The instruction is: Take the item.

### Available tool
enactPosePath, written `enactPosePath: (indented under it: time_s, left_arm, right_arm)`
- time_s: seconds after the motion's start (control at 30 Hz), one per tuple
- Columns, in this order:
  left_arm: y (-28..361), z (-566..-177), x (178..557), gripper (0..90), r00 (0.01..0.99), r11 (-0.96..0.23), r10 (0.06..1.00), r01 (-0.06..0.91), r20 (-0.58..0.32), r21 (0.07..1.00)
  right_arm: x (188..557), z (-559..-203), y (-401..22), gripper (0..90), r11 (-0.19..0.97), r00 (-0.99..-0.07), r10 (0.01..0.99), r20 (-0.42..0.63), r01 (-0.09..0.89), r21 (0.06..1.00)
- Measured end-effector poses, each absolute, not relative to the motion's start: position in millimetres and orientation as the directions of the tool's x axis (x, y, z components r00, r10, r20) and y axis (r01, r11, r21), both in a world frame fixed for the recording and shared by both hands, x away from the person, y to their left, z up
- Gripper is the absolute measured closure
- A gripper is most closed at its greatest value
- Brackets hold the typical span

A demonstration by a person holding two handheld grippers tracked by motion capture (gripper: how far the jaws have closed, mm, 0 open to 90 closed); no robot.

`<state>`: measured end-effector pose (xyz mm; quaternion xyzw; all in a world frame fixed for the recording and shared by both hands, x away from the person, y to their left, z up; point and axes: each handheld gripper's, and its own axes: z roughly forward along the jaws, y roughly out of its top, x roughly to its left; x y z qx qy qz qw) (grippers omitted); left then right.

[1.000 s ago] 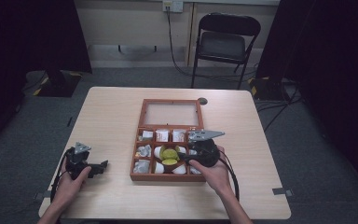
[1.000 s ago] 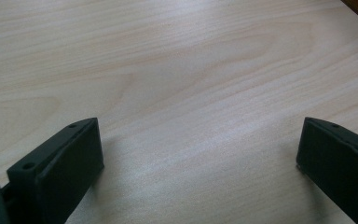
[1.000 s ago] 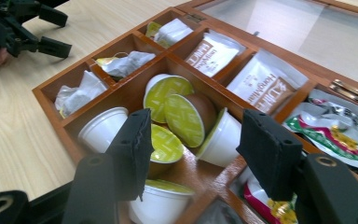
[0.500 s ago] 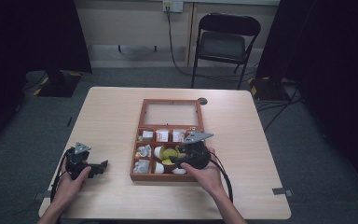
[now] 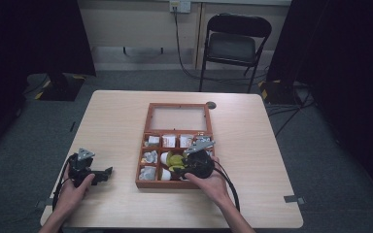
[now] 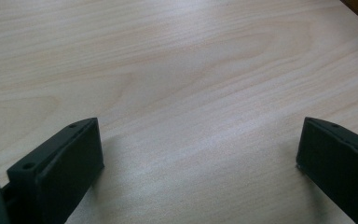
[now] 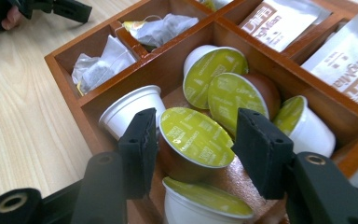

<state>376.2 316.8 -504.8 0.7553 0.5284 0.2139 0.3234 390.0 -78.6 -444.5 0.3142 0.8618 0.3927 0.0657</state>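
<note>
Left claw point(image 5: 108, 171): rests on the tabletop point(image 5: 116, 121) at the lower left of the high view, in the person's left hand point(image 5: 75, 183). In the left gripper view the jaws stand wide apart over bare wood with nothing between them: released. Its place matches both earlier frames.

Box point(image 5: 144, 175): wooden, compartmented, at the centre of the tabletop, glazed lid point(image 5: 179, 118) folded back toward the top of the frame. The left and upper compartments hold tea bags point(image 7: 100, 60) and foil sachets point(image 7: 279, 21). The centre compartment holds coffee capsules with green foil lids.

Right claw point(image 7: 196, 140): in the right gripper view the jaws straddle one brown capsule point(image 7: 193, 137), which lies tilted in the centre compartment of the box, on top of its neighbours. Both pads sit against or just beside its sides. The jaws have just been closing with the capsule between them. Judgement: clenched on the capsule, a grasp newly made; full pad contact on the right side is not certain.

Change from the earlier frames: in the high view the right claw stood at the right edge of the box a second ago; it now sits lower in the frame and further left, over the centre compartment, and appears to be down among the capsules.

Meaning for the work: the reach is finished and the capsule is not yet lifted. A lift comes next; the rounded, tilted body may slip if the hold is shallow.
</note>
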Motion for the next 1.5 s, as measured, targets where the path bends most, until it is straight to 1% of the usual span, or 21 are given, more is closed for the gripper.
enactPosePath:
  time_s: [0.13,0.33,0.73,0.77,0.9,1.33,1.5]
  left_arm:
    - [317,-505,376,0.0,0.351,-0.233,0.936,0.660,-0.018,0.715]
    - [317,-505,376,0.0,0.353,-0.236,0.936,0.660,-0.017,0.713]
    - [317,-505,376,0.0,0.353,-0.235,0.936,0.660,-0.018,0.713]
    - [317,-505,376,0.0,0.353,-0.236,0.935,0.660,-0.018,0.713]
    - [317,-505,376,0.0,0.353,-0.235,0.935,0.660,-0.018,0.714]
    - [317,-505,376,0.0,0.353,-0.236,0.935,0.660,-0.018,0.713]
    - [317,-505,376,0.0,0.353,-0.237,0.936,0.660,-0.016,0.713]
  right_arm:
    - [390,-449,-75,45.9,0.502,-0.793,0.594,0.137,0.498,0.707]
    - [390,-454,-71,46.8,0.517,-0.797,0.586,0.145,0.506,0.690]
    - [392,-464,-66,45.5,0.549,-0.789,0.601,0.130,0.525,0.650]
    - [392,-465,-64,47.1,0.556,-0.791,0.599,0.128,0.525,0.644]
    - [392,-466,-64,47.2,0.551,-0.785,0.607,0.125,0.529,0.645]
    - [392,-468,-59,46.2,0.580,-0.773,0.630,0.070,0.528,0.620]
    - [392,-468,-59,46.2,0.579,-0.767,0.637,0.071,0.538,0.613]
